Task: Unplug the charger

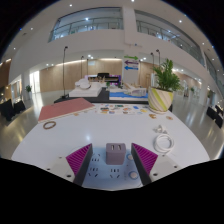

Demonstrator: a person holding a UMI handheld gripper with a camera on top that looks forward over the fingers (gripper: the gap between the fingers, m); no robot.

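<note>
A small grey-white charger (116,153) is plugged upright into a white power strip (100,173) that lies on the white round table (100,130). My gripper (113,160) is open. Its magenta-padded fingers (80,158) stand either side of the charger, with a gap on each side. The strip lies between and below the fingers, its near part hidden.
A coiled white cable (163,143) lies just beyond the right finger. A dark red flat folder (65,108) lies on the far left of the table. A potted plant (163,86) and papers (125,103) are at the far side.
</note>
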